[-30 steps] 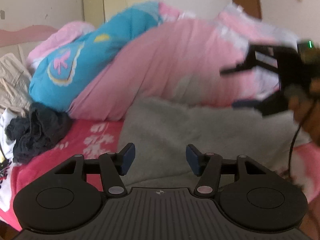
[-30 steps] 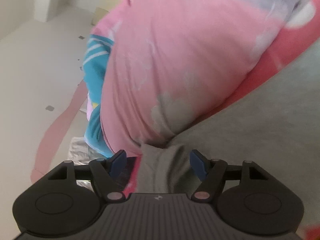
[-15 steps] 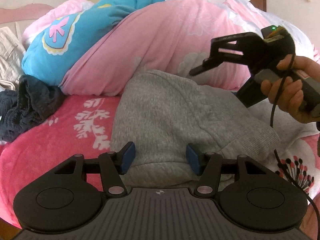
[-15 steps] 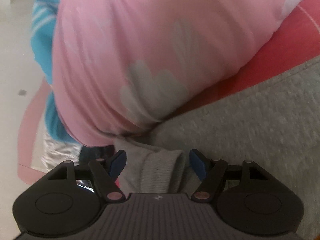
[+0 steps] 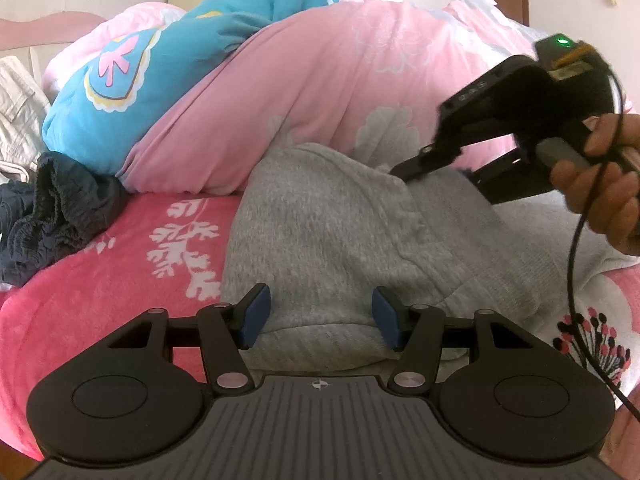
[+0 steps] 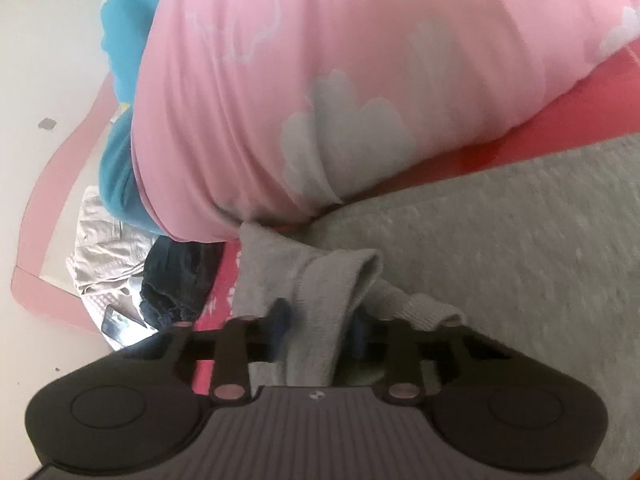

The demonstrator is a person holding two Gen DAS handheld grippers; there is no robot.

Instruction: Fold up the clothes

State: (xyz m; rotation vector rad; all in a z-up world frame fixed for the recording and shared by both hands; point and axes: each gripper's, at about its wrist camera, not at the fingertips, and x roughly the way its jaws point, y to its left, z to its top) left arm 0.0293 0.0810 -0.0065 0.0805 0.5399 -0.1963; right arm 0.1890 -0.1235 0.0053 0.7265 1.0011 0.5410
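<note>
Two tools in view. Left tool point(image 5: 320, 316), bottom centre of the left wrist view: fingers spread wide, blue pads on either side of the near hem of the grey sweatshirt point(image 5: 320, 240), nothing pinched.

Right tool point(image 6: 320, 326), lower centre of the right wrist view: fingers drawn in narrow on a bunched fold of the same grey sweatshirt point(image 6: 500, 240), cloth rising between the pads. Slight blur here. From the left wrist view this right tool point(image 5: 436, 168) sits at right of frame, held by a hand point(image 5: 600, 176), tips on the sweatshirt's far edge.

Sweatshirt lies rumpled on the red bed cover point(image 5: 100, 288) with white leaf print, frame centre, its far edge touching the pink quilt point(image 5: 320, 92) heaped behind.

Blue quilt point(image 5: 168, 52) with pink emblem, upper left, on the pink one. Dark garment point(image 5: 52, 208) crumpled at left edge on the bed cover, well apart from the sweatshirt. Pale cloth point(image 5: 16, 104) behind it.
</note>
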